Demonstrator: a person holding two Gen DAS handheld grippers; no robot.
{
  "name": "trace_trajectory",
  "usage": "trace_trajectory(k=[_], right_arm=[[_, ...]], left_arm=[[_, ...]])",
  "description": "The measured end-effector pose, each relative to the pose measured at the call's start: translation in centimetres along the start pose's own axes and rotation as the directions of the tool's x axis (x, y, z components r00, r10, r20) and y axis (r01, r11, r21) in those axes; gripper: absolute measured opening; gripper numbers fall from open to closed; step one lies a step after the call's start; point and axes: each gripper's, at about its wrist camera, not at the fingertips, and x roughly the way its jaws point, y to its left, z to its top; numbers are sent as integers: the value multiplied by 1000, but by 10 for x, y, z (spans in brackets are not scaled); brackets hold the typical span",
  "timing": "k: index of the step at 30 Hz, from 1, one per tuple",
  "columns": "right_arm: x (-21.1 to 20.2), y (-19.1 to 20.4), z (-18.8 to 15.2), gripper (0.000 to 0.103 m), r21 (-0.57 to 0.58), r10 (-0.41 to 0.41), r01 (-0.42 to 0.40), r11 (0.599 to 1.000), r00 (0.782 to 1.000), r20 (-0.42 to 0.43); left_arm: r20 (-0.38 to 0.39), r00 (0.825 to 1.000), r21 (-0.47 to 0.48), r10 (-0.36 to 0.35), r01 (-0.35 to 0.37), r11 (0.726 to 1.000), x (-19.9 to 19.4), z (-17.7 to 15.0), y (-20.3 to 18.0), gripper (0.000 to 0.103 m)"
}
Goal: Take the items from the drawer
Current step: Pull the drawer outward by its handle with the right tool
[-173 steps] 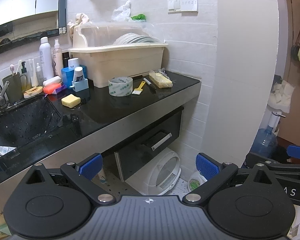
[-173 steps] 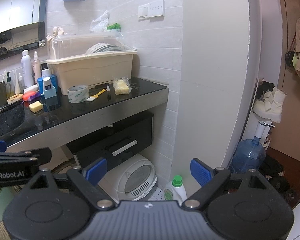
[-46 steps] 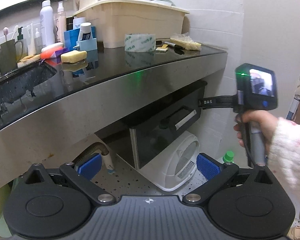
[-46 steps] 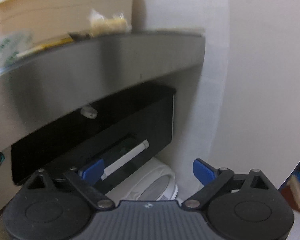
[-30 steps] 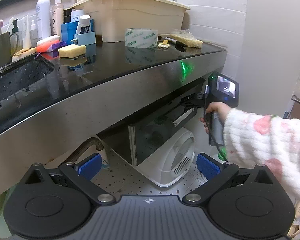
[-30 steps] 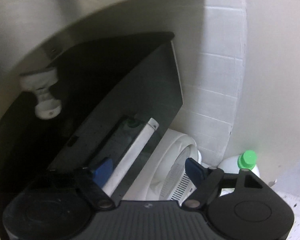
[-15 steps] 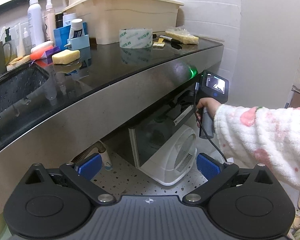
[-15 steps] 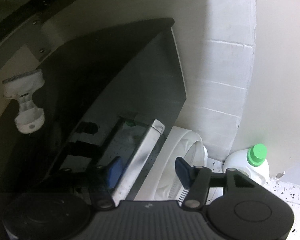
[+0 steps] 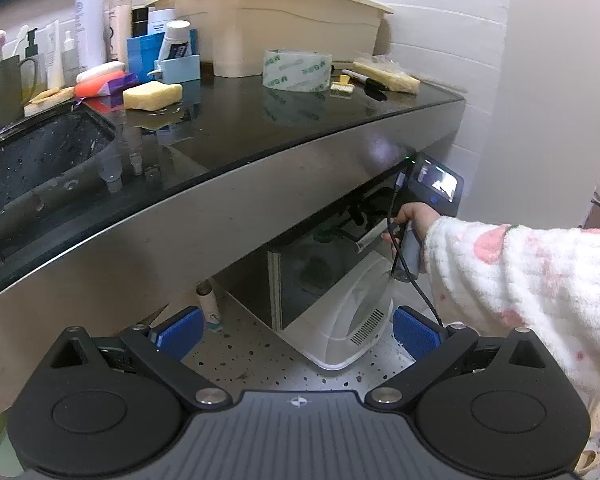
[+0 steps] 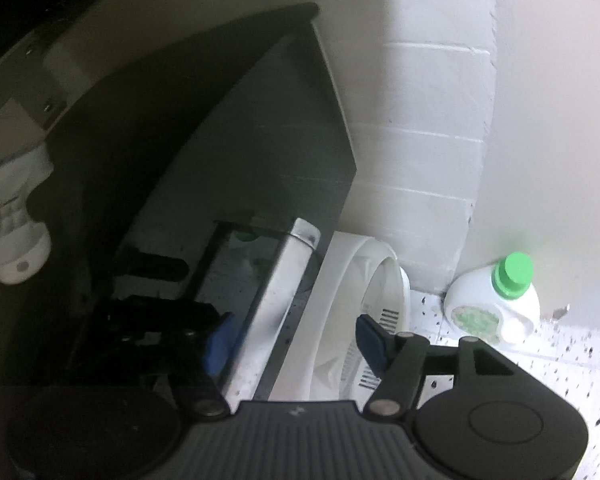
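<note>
The dark drawer (image 10: 259, 152) sits under the counter in the middle of the right wrist picture, and the right gripper (image 10: 291, 340) has its tongs spread around the shiny, slippery-looking handle bar (image 10: 275, 304), the best spot to hold, while the left gripper (image 9: 295, 332) hangs spread and empty.

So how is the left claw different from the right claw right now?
The left claw hangs back from the counter with nothing between its blue pads; the right claw is up at the black drawer, its pads either side of the silver drawer handle. The left claw gapes wide; the right claw is narrower, though not yet shut on the handle. Both have blue pads on black arms.
</note>
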Motion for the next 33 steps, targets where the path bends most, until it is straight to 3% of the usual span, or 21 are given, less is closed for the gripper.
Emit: trace_trajectory(k=[4,33], right_arm=[[2,-4,0,65,26,11,-11,1000,1000,-13],[-1,-12,-1,66,-133,-2,1,991,1000,-6]], left_arm=[[-3,1000,-9,3,-4,1000,1,1,2,102],[-15,998,-27,59,-60,998,-3,3,12,102]])
